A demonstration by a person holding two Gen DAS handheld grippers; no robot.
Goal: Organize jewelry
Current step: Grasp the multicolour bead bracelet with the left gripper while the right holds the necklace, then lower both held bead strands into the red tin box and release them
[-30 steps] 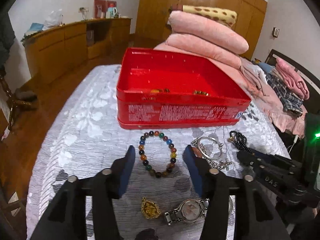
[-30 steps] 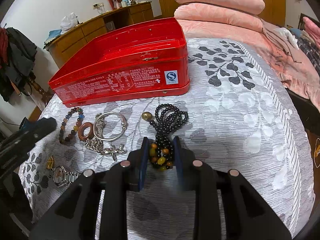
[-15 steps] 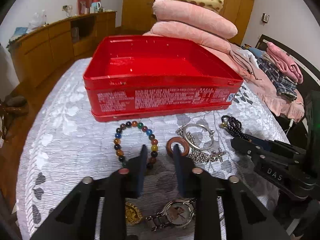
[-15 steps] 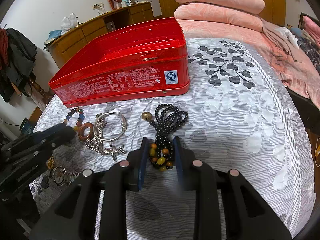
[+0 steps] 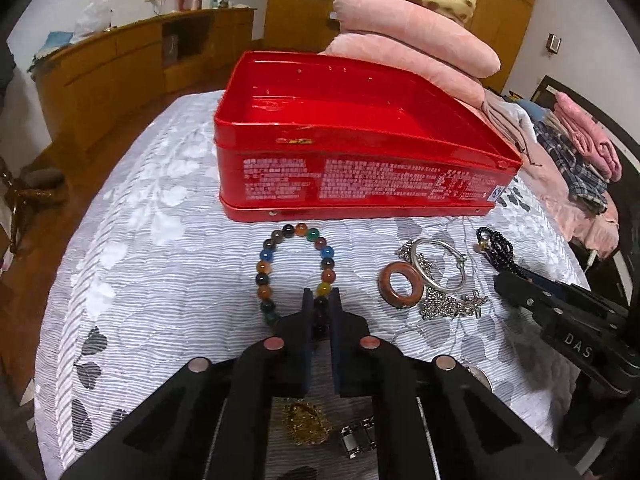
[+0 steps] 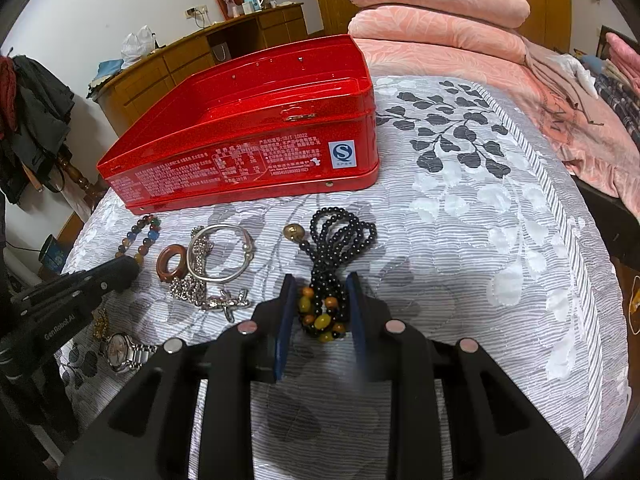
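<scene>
Red tin [image 5: 360,184], "QS" label; before it, left gripper [image 5: 321,300] jaws closed on multicoloured bead bracelet [image 5: 296,268]; right gripper [image 6: 320,300] jaws gripping black bead necklace [image 6: 336,248], long axis toward tin.

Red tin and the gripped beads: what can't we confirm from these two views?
- Red tin floor: both views, hidden behind its near wall.
- Multicolour bead bracelet near end: left wrist view, covered by the left gripper.
- Wristwatch: left wrist view, mostly hidden under that gripper's body.
- Tin label text: too small.

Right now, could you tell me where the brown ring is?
In the left wrist view, the brown ring lies on the bedspread, right of the colourful bead bracelet, touching the silver bangle.
</scene>
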